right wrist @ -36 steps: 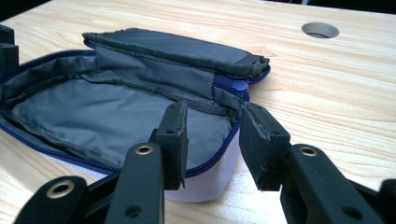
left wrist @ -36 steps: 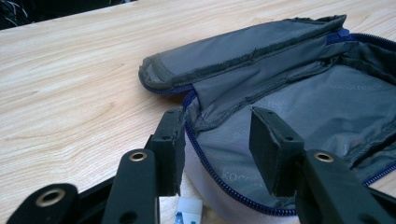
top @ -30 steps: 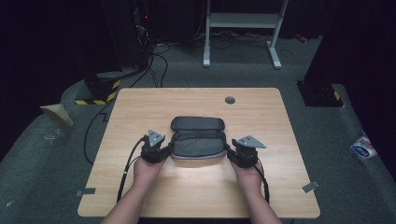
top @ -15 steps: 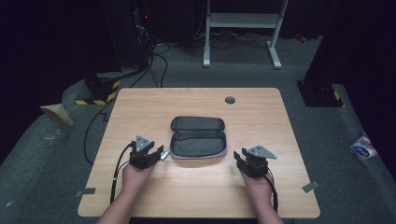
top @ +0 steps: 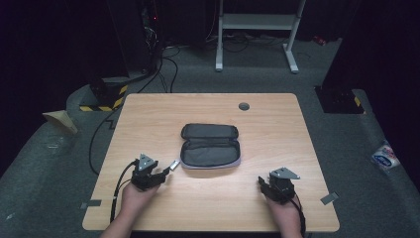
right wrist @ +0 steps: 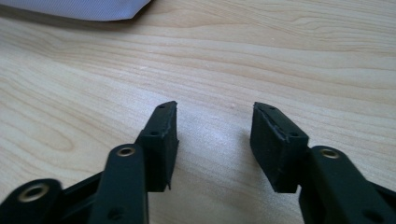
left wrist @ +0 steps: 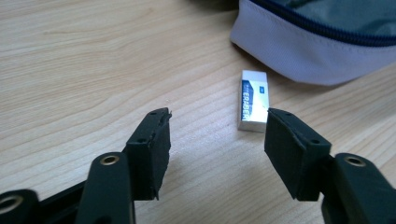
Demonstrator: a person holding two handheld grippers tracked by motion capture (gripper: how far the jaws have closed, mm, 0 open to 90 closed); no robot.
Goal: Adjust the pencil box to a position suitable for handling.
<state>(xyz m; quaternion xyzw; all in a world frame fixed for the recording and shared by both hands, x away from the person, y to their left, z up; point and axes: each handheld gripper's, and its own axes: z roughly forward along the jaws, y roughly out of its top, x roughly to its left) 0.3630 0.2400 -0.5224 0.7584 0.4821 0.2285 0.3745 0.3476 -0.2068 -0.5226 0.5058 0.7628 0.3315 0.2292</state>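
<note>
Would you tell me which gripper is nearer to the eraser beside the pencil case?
Left. The left gripper sits just short of the eraser, jaws apart and not touching it. The right gripper is across the table, past the pencil case.

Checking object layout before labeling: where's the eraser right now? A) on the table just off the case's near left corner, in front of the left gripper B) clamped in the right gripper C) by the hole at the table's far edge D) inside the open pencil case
A: the eraser lies flat on the table beside the pencil case, just ahead of the left gripper, whose jaws stand apart without touching it.
</note>
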